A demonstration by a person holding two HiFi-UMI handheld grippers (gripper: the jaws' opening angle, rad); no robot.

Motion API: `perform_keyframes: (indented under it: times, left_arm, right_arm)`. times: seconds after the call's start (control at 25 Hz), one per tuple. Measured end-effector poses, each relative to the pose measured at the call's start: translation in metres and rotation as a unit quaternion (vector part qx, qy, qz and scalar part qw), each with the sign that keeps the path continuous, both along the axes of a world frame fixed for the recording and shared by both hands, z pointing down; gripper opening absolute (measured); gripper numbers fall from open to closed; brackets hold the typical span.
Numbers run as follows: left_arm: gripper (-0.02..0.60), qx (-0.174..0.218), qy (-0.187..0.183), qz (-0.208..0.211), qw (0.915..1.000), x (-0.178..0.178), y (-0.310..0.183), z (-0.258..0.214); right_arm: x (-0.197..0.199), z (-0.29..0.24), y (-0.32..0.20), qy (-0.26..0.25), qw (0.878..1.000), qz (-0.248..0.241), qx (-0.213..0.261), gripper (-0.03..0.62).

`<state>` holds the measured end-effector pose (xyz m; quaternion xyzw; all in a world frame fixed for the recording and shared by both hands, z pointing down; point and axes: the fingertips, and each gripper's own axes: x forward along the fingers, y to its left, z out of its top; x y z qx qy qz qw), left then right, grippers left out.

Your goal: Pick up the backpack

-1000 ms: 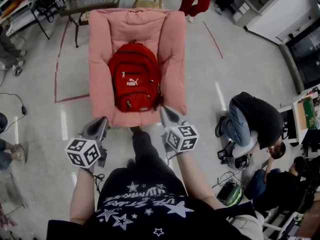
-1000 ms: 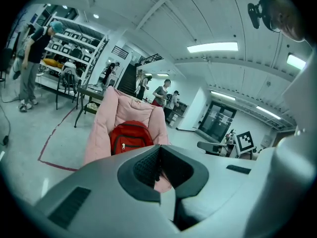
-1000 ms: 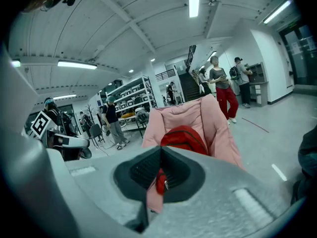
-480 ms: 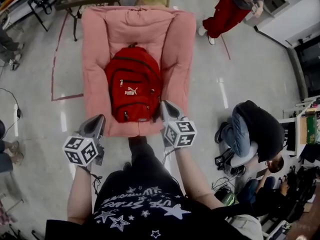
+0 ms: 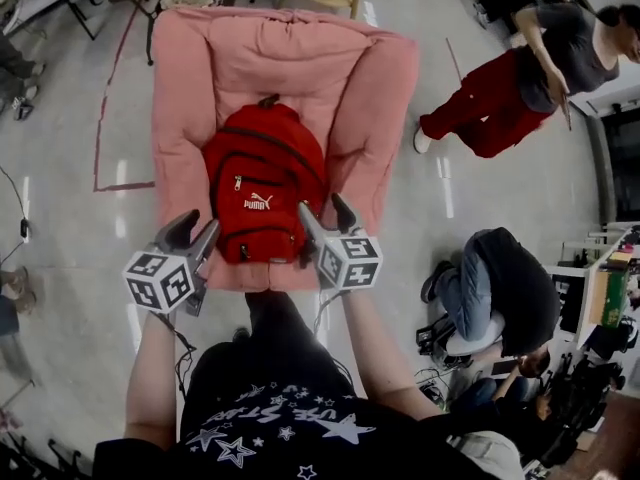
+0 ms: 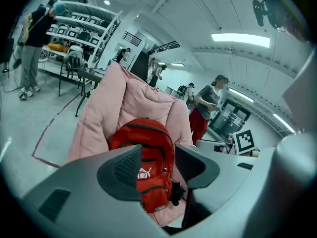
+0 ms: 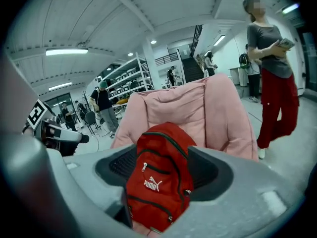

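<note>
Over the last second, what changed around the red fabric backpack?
Both grippers advanced toward the red fabric backpack, the left gripper to its lower left, the right gripper to its lower right. Their jaws have just been opening, with nothing between them. The backpack stays put on the pink padded armchair.

L gripper & R gripper fwd, angled down, fingers apart, fresh from opening, empty.

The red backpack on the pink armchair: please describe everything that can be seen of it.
The red fabric backpack has dark zippers, a front pocket with a white Puma logo and a top handle. It looks full and closed, leaning on the back of the pink armchair, base on the seat. The left gripper and right gripper, jaws just opening, flank its base without gripping it.
</note>
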<state>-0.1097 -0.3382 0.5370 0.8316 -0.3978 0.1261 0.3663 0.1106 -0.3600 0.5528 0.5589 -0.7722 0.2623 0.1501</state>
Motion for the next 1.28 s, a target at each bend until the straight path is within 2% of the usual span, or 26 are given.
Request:
perform_keyframes:
  times: [0.08,0.16,0.24,0.44,0.6,0.68,0.72,0.8,1.08,1.28]
  left_arm:
    - [0.241,-0.008,-0.004,0.006,0.9999,0.005,-0.015,0.014]
    - [0.306,-0.015,-0.01,0.012,0.9998,0.01,-0.03,0.029]
    - [0.332,-0.019,-0.016,0.013,0.9996,0.012,-0.045,0.043]
    - [0.356,-0.027,-0.025,0.001,0.9993,0.016,-0.081,0.077]
    - [0.357,-0.022,-0.058,0.021,0.9979,0.02,-0.11,0.101]
    - [0.373,-0.019,-0.06,0.02,0.9978,0.022,-0.127,0.111]
    - [0.383,-0.018,-0.062,0.018,0.9978,0.022,-0.136,0.116]
    - [0.389,-0.016,-0.072,0.021,0.9971,0.023,-0.153,0.128]
    - [0.405,-0.009,-0.101,0.042,0.9939,0.023,-0.188,0.158]
    - [0.405,-0.016,-0.099,0.08,0.9917,0.032,-0.202,0.182]
  right_arm:
    - [-0.002,0.012,-0.016,-0.003,1.0,-0.005,-0.006,0.356]
    - [-0.003,0.024,-0.033,0.0,1.0,-0.01,-0.013,0.374]
    - [-0.004,0.036,-0.047,0.009,1.0,-0.018,-0.02,0.374]
    - [-0.002,0.067,-0.071,0.05,0.997,-0.048,-0.039,0.374]
    - [0.003,0.084,-0.09,0.085,0.994,-0.062,-0.042,0.374]
    - [0.005,0.092,-0.101,0.093,0.993,-0.065,-0.04,0.379]
    - [0.006,0.096,-0.106,0.098,0.992,-0.066,-0.038,0.417]
    - [0.005,0.106,-0.117,0.108,0.991,-0.07,-0.038,0.441]
    - [-0.006,0.129,-0.133,0.112,0.989,-0.088,-0.046,0.459]
    - [-0.013,0.137,-0.143,0.135,0.983,-0.11,-0.051,0.462]
